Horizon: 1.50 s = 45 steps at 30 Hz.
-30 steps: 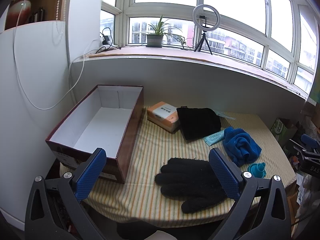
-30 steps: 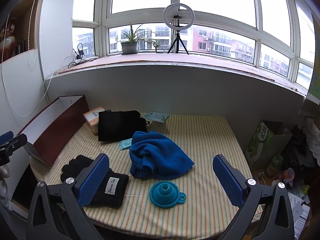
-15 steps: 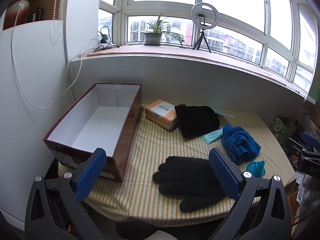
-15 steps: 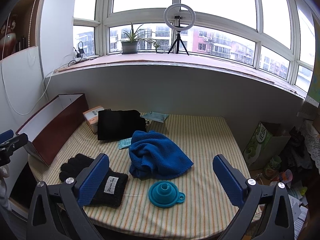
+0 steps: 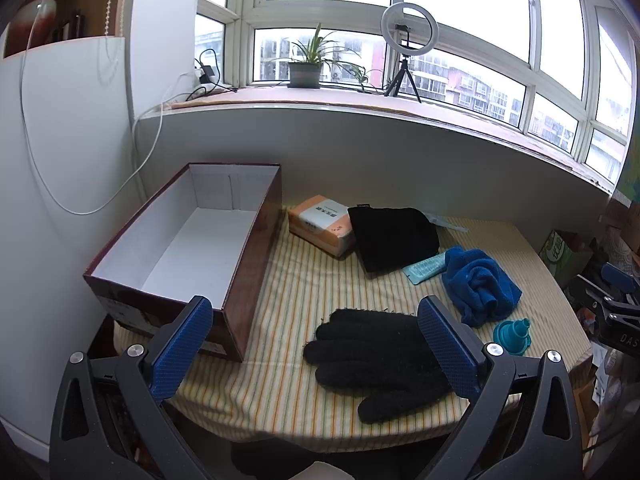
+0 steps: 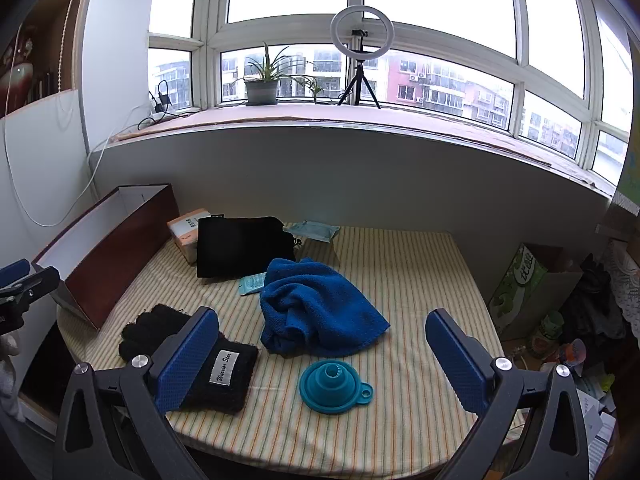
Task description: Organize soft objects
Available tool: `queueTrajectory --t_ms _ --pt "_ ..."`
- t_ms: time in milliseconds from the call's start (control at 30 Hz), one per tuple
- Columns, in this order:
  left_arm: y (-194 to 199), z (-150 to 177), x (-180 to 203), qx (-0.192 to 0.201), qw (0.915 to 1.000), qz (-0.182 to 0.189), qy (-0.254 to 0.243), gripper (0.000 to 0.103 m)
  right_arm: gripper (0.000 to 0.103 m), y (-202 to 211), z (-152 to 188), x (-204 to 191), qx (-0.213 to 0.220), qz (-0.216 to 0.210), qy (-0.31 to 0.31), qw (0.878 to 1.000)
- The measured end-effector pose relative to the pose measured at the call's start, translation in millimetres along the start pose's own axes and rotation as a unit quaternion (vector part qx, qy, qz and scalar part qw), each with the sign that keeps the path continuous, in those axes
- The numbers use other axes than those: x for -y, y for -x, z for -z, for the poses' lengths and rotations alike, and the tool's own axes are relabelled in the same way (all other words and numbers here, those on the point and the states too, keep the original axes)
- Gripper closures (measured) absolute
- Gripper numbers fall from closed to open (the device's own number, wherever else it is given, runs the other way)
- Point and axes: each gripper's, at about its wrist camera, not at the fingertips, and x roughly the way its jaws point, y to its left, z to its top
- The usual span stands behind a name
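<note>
Since 1.0 s ago: both views have shifted only slightly; the box and glove sit a touch lower and leftward in the left view, and nothing on the counter has changed place.

Left gripper (image 5: 316,340): jaws spread wide, holding nothing, hovering above the near edge of the counter (image 5: 304,280). Right gripper (image 6: 322,350): jaws likewise wide apart and empty, above the near counter edge.

Black glove (image 5: 376,356): flat on the striped cloth near the front edge, fingers pointing toward the box, white label on the cuff visible in the right view.
Blue towel (image 6: 316,308): crumpled heap mid-counter, right of the glove, just behind the teal funnel (image 6: 334,386).
Black pouch (image 6: 244,246): flat toward the back, overlapping the orange tissue pack (image 5: 320,222) on its left.
Small teal packet (image 6: 252,282): between pouch and towel, touching the towel.
Open box (image 5: 192,240): brown outside, white inside, at the counter's left side, no contents visible.

Windowsill behind: potted plant (image 6: 262,88) and ring light (image 6: 362,40) on a tripod.
</note>
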Motion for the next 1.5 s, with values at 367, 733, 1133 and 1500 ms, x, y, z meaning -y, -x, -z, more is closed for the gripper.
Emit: queueTrajectory --t_ms 367,733,1133,1500 --pt "-0.9 0.8 1.6 -0.001 1.0 0.0 -0.002 0.001 0.001 -1.1 -0.1 0.8 -0.002 0.0 -0.001 1.0" --pt "-1.8 1.9 2.5 -0.003 1.0 0.001 -0.002 0.001 0.001 -2.3 0.9 1.4 -0.004 0.001 -0.001 1.0" --pt "-5.6 4.1 2.9 -0.01 0.9999 0.003 -0.003 0.001 0.001 -6.1 3.0 2.3 -0.007 0.001 -0.001 1.0" --pt "-17.5 15.4 0.6 -0.041 0.999 0.017 0.004 0.001 0.001 -11.6 5.9 10.2 -0.01 -0.049 -0.013 0.999"
